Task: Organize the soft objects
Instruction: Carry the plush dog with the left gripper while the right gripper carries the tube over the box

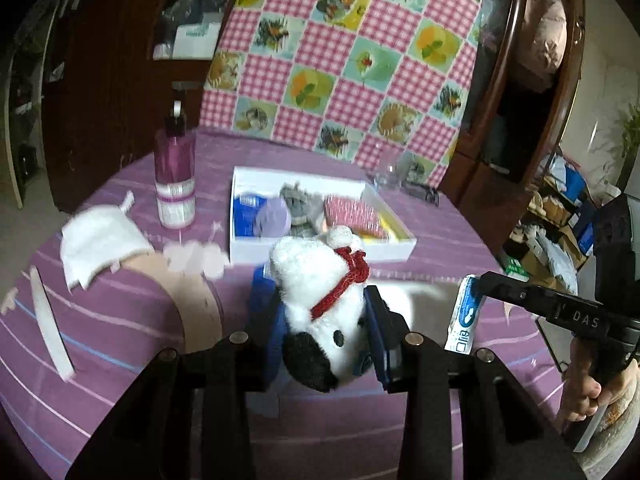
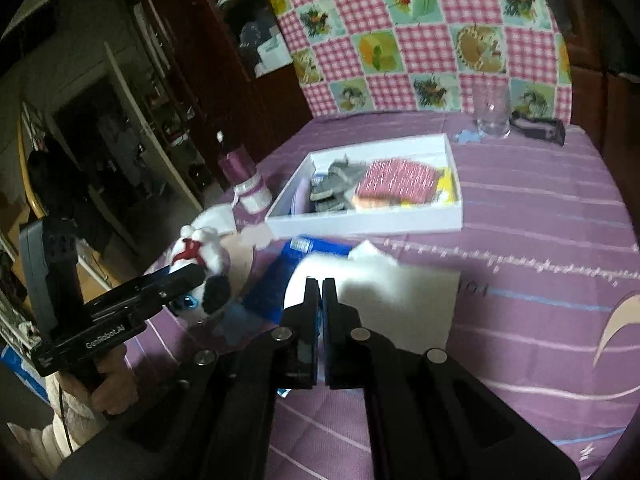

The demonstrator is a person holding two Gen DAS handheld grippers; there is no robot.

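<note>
A white plush dog (image 1: 320,304) with black patches and a red scarf sits between the blue pads of my left gripper (image 1: 316,286), which is shut on it above the purple tablecloth. The right wrist view shows that dog (image 2: 204,268) at the left gripper's (image 2: 188,280) tip. My right gripper (image 2: 322,284) is shut on the flat end of a blue and white tube (image 1: 464,312), which hangs down from its tip (image 1: 482,280). Behind stands a white box (image 1: 248,250) holding a grey glove, a lilac pad, a red checked piece and blue and yellow items.
A purple pump bottle (image 1: 175,176) stands left of the box, with a white cloth (image 1: 96,246) and a white strip (image 1: 50,324) nearer the table's left edge. A clear glass (image 2: 492,116) and a black object (image 2: 538,128) stand at the back, before a checked chair cover (image 1: 352,52).
</note>
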